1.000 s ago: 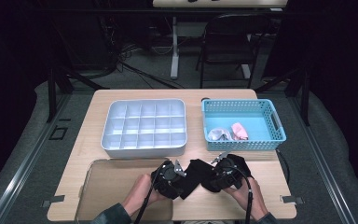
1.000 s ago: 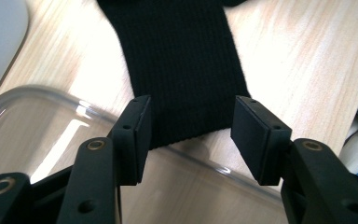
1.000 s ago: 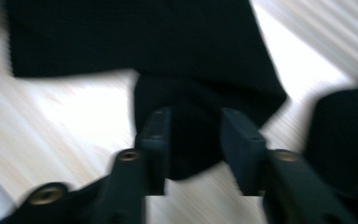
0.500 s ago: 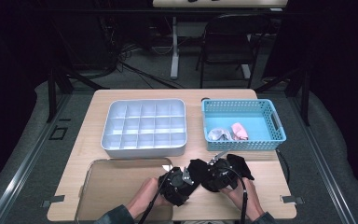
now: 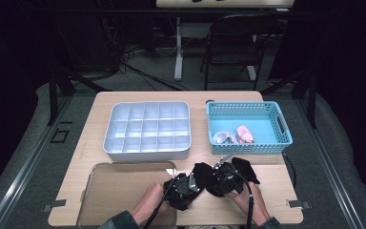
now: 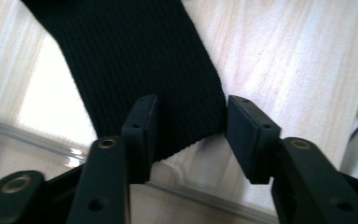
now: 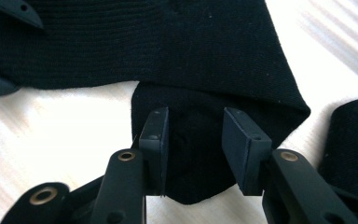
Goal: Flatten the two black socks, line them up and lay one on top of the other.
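Two hand-held grippers are in my hands at the near edge of the worktop (image 5: 100,143): my left hand-held gripper (image 5: 183,188) and my right hand-held gripper (image 5: 226,177), close together with a black sock (image 5: 201,172) lying between them. In the high view a second dark piece of cloth (image 5: 245,169) lies just right of my right one; I cannot tell whether it is another sock.

Three containers stand on the worktop. One grey compartment tray (image 5: 147,131) sits at the far left, its cells bare. One blue basket (image 5: 248,126) sits at the far right and holds two small bundles, one pale grey (image 5: 224,137) and one pink (image 5: 244,134). One clear shallow tray (image 5: 119,191) lies near left, under my left hand (image 5: 147,202).

From the left hand-held gripper view, my left hand-held gripper (image 6: 191,135) has its jaws set wide, one on each side of the sock's ribbed end (image 6: 135,70), which lies flat on the pale wood beside the clear tray's rim (image 6: 51,144). From the right hand-held gripper view, my right hand-held gripper (image 7: 193,149) is also parted, its jaws standing either side of a folded, rounded part of the sock (image 7: 191,56). Whether either pair presses the cloth I cannot tell. That view also shows the other dark cloth (image 7: 349,140) at the right edge.
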A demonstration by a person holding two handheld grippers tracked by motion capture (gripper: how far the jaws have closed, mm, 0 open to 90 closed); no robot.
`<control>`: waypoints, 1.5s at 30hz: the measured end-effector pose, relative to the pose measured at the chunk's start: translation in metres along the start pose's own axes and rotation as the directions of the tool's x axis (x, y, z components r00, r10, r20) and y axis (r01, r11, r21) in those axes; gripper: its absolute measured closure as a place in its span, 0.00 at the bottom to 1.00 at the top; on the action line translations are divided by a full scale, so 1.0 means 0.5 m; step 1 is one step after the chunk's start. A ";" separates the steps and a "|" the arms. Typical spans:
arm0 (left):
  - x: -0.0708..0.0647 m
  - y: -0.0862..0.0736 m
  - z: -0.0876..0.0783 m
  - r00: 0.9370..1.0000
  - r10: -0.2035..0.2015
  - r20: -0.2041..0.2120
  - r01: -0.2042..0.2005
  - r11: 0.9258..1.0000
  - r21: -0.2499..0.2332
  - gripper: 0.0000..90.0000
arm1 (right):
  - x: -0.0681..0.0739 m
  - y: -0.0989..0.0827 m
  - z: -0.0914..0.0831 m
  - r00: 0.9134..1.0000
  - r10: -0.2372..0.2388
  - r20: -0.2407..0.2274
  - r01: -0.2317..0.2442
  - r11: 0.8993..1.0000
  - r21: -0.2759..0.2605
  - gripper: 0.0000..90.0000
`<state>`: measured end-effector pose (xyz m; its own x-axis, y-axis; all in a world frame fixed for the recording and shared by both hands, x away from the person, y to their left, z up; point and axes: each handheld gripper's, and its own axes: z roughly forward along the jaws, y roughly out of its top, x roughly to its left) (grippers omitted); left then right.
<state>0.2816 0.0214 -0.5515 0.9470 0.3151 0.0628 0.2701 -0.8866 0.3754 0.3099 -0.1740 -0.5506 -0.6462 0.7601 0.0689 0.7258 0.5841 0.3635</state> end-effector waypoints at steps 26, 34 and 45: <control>0.037 -0.017 -0.072 0.988 -0.111 -0.102 0.087 0.972 -0.217 0.87 | 0.003 0.001 -0.051 0.998 -0.028 -0.059 0.022 0.994 -0.106 0.54; 0.042 -0.012 -0.087 0.988 -0.124 -0.088 0.098 0.962 -0.255 0.87 | 0.007 0.003 -0.073 0.998 -0.044 0.040 0.052 0.970 -0.237 0.48; 0.041 0.001 -0.093 0.993 -0.092 -0.078 0.065 0.952 -0.298 0.84 | 0.039 0.047 -0.056 0.985 -0.169 0.046 0.175 0.952 -0.252 0.95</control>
<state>0.2930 0.0432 -0.5072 0.9017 0.4207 0.1000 0.2667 -0.7231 0.6372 0.3075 -0.1535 -0.5146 -0.7479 0.6628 -0.0358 0.5185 0.6171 0.5919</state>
